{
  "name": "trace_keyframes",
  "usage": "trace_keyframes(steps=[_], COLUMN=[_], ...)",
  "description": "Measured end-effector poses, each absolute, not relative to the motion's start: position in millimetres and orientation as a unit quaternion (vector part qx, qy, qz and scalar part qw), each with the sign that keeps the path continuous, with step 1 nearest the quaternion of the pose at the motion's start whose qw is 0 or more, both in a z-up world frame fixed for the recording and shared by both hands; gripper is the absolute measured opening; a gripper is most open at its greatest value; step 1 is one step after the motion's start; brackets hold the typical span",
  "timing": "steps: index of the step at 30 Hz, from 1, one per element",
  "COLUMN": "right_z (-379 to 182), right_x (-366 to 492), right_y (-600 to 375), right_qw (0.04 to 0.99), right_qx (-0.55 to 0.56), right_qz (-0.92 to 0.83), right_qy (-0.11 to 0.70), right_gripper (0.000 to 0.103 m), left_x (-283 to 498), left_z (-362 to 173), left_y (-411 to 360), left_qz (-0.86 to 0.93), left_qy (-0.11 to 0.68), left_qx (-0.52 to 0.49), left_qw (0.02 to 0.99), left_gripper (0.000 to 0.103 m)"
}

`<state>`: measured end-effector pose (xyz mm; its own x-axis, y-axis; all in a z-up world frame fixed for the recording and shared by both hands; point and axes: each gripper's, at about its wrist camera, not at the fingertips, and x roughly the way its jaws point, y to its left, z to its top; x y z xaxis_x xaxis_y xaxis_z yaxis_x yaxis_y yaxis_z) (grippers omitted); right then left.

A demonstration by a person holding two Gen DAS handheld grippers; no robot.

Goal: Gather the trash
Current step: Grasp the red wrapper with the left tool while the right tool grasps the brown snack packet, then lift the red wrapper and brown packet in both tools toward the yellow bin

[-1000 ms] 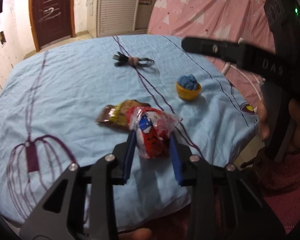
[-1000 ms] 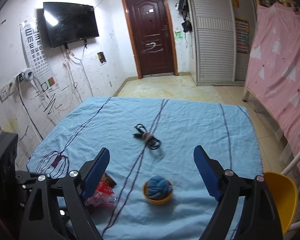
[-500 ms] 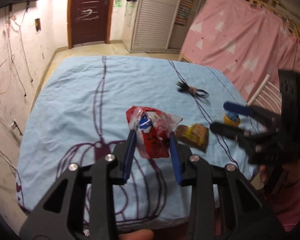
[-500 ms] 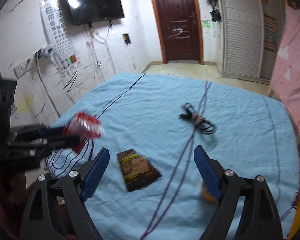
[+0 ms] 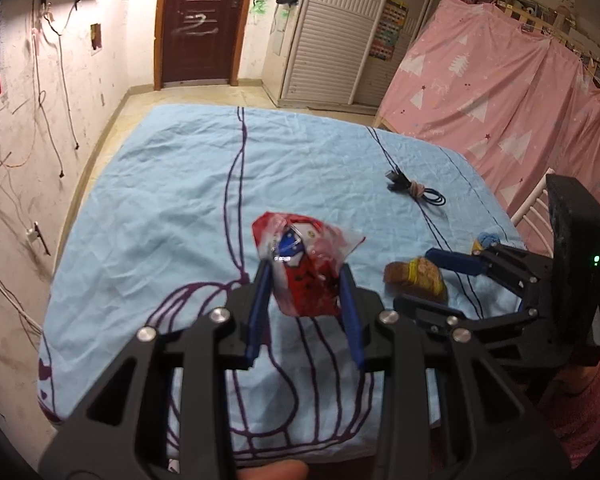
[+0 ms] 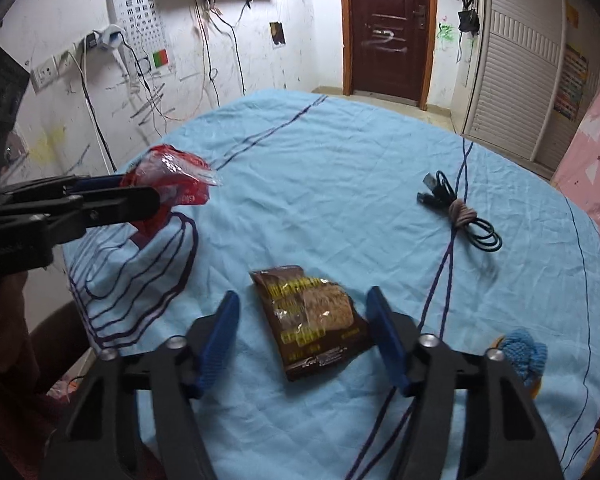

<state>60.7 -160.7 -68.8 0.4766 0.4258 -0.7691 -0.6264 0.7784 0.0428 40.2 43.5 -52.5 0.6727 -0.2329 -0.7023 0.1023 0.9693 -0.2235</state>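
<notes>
My left gripper (image 5: 305, 276) is shut on a crumpled red and clear snack wrapper (image 5: 304, 266) and holds it above the left part of the blue-clothed table (image 5: 172, 208). The wrapper also shows in the right wrist view (image 6: 172, 182), held by the left gripper (image 6: 148, 196). A brown snack packet (image 6: 314, 324) lies flat on the cloth. My right gripper (image 6: 302, 304) is open, with a finger on each side of the packet, apart from it. In the left wrist view the packet (image 5: 414, 280) lies between the right gripper's fingers (image 5: 456, 262).
A coiled black cable (image 6: 458, 210) tied with a band lies at the right back of the table. A yellow bowl with a blue yarn ball (image 6: 524, 354) sits at the right front edge. A pink curtain (image 5: 500, 92) hangs to the right.
My left gripper has carried the red wrapper up and to the left, away from the packet. My right gripper has moved down and forward so its open fingers stand around the brown packet.
</notes>
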Motion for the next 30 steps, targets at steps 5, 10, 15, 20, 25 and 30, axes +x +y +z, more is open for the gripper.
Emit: trace_keyframes(steps=[5, 10, 15, 20, 25, 30], right_z=[-68, -68, -64, -62, -54, -42], right_x=[62, 68, 68, 67, 65, 65], right_y=[-163, -169, -173, -178, -190, -215], right_qw=[0.855, 0.858, 0.861, 0.861, 0.866, 0.877], right_qx=[-0.121, -0.105, -0.090, -0.076, -0.047, -0.016], right_qz=[0.301, 0.298, 0.305, 0.315, 0.319, 0.309], right_qy=[0.405, 0.404, 0.396, 0.393, 0.383, 0.367], right_gripper=[0.034, 0.014, 0.007, 0.005, 0.004, 0.004], left_x=[41, 43, 44, 45, 46, 47], left_z=[-57, -59, -59, -59, -55, -51], left_y=[46, 47, 46, 41, 34, 25], left_qz=[-0.090, -0.088, -0.088, -0.087, -0.086, -0.084], left_qy=[0.397, 0.397, 0.399, 0.400, 0.397, 0.392], left_qx=[-0.086, -0.088, -0.088, -0.084, -0.077, -0.066], left_qw=[0.909, 0.909, 0.908, 0.909, 0.910, 0.914], left_gripper=[0.032, 0.032, 0.032, 0.032, 0.032, 0.032])
